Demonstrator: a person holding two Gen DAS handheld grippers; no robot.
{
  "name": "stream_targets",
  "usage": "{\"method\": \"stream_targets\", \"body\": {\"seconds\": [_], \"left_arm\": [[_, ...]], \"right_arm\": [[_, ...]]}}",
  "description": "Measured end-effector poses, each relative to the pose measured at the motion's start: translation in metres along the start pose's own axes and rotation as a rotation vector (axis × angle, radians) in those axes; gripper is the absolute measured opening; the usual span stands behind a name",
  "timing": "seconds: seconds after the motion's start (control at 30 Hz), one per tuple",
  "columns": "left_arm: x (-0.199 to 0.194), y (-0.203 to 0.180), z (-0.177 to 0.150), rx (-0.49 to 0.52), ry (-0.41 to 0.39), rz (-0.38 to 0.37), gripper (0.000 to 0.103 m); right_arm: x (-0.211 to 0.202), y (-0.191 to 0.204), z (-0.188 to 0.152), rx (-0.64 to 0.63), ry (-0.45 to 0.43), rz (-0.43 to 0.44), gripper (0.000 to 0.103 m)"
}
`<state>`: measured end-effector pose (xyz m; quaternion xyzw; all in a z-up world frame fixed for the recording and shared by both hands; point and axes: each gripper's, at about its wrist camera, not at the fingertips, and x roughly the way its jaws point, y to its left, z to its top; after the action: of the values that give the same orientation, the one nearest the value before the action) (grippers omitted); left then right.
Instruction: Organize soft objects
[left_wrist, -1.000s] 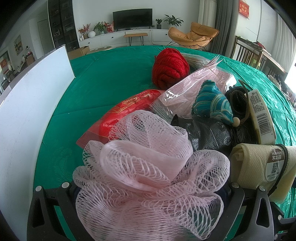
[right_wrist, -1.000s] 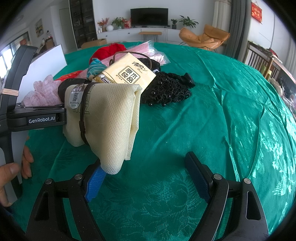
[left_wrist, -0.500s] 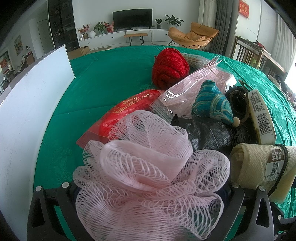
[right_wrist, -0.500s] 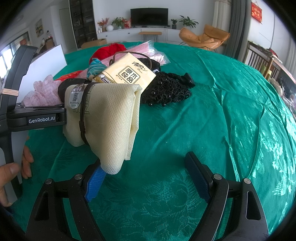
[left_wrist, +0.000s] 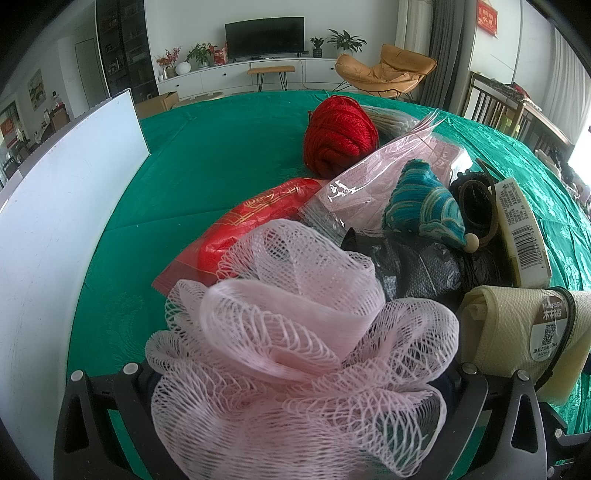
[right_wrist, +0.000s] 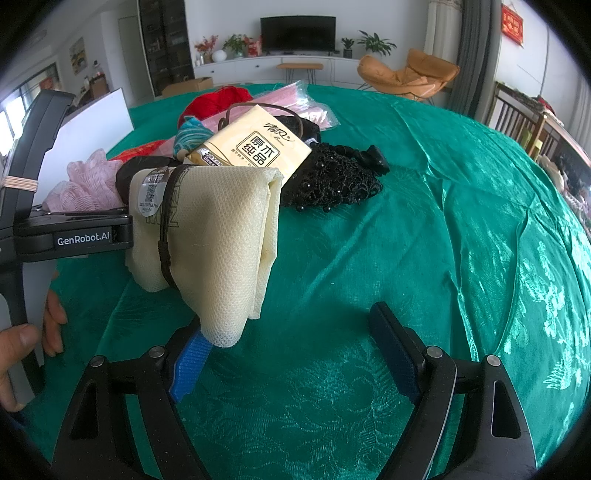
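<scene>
Green damask cloth (right_wrist: 424, 236) covers a large table in a living room, and a heap of soft goods lies on its left part.

Nearest on the left, the left gripper (left_wrist: 295, 391) has a pink mesh bath pouf (left_wrist: 295, 332) bulging between its jaws. The pouf fills the gap and hides both pads, so whether they press on it or merely flank it cannot be told.

Nearest on the right, the right gripper (right_wrist: 291, 354) stands wide apart with nothing between its blue pads (right_wrist: 190, 360). A corner of the cream mesh cloth bundle (right_wrist: 218, 236), tied with a dark cord, droops onto the left pad.

Behind these lie a dark grey bag (left_wrist: 417, 269), a red packet (left_wrist: 255, 221), a teal embroidered pouch (left_wrist: 424, 206) and a tissue pack (right_wrist: 258, 149) that leans on the bundle. A black beaded piece (right_wrist: 332, 181) lies just beside them. Farther back are a clear bag of pink sheets (left_wrist: 373, 177) and a ball of red yarn (left_wrist: 340, 134). A white board (left_wrist: 48, 236) stands along the left edge.

Risks, as judged:
- The springy, open-weave pouf may slip from a light pinch or snag on a jaw.
- Closing on the drooping corner alone would probably drag the bundle and tip the tissue pack off it.
- Lifting any item may pull its neighbours, since the heap overlaps.
</scene>
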<state>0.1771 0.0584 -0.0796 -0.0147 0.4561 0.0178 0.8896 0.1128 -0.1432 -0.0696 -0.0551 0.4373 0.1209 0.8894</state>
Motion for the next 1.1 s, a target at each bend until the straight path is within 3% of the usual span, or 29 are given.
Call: {"method": "stream_targets", "body": {"seconds": [0.67, 0.9, 1.03, 1.1], "left_arm": [[-0.004, 0.001, -0.005, -0.005, 0.016, 0.002, 0.103], [-0.040, 0.012, -0.028, 0.022, 0.072, -0.111, 0.103], [-0.060, 0.026, -0.008, -0.019, 0.003, -0.176, 0.103], [-0.058, 0.028, 0.005, -0.022, 0.006, -0.195, 0.103]], "right_arm": [[0.000, 0.000, 0.000, 0.001, 0.000, 0.000, 0.085], [0.000, 0.000, 0.000, 0.000, 0.000, -0.001, 0.085], [0.000, 0.000, 0.000, 0.000, 0.000, -0.001, 0.085], [0.000, 0.000, 0.000, 0.000, 0.000, -0.001, 0.085]]}}
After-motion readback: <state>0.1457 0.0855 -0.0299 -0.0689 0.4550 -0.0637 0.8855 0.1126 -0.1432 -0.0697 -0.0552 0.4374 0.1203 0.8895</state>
